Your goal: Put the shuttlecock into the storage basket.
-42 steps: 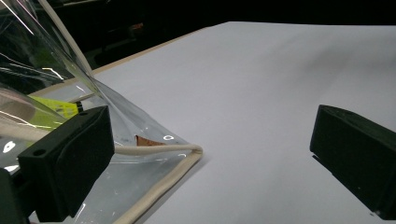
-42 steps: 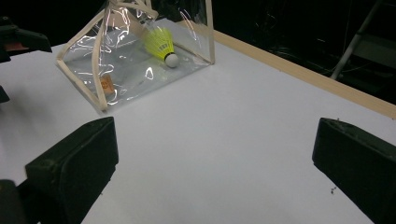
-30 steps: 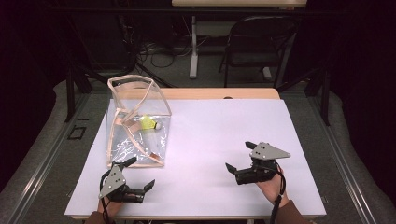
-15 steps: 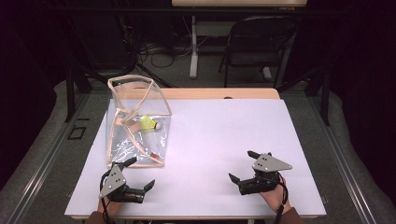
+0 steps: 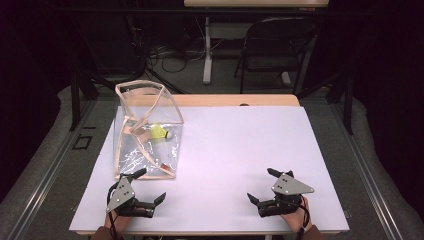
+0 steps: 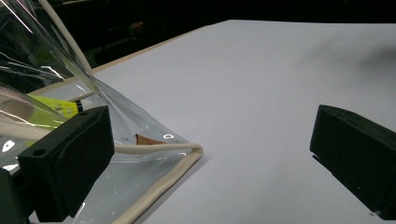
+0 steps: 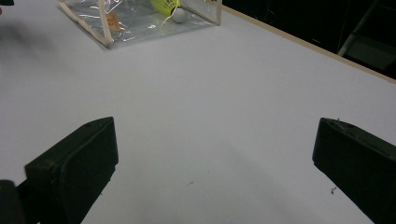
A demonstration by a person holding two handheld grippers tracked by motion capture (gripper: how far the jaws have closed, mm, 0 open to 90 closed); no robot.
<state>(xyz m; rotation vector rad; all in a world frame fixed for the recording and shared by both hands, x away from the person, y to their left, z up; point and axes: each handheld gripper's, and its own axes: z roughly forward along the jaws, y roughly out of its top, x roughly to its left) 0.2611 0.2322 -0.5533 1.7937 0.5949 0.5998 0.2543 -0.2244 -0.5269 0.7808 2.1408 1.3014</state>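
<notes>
Overhead, in the high view, a clear plastic bag (image 5: 147,127) with cream piping is seen standing on the white table (image 5: 240,150) at its left side, and a yellow shuttlecock (image 5: 160,132) is enclosed in it. The left gripper (image 5: 151,188) is held just in front of the bag's near edge, jaws spread wide and nothing gripped. The right gripper (image 5: 262,185) is held low over the table's near right part, well apart from the bag, jaws likewise spread.

Next, in the left gripper view, the bag's piped corner (image 6: 187,151) is seen lying between the two parted jaws, nearer the left one; the yellow shuttlecock (image 6: 51,109) is glimpsed through the plastic.

Lastly, in the right gripper view, bare table (image 7: 210,116) is framed between the wide-open jaws, and the bag (image 7: 135,18) with the shuttlecock (image 7: 170,7) is seen far off at the top.
</notes>
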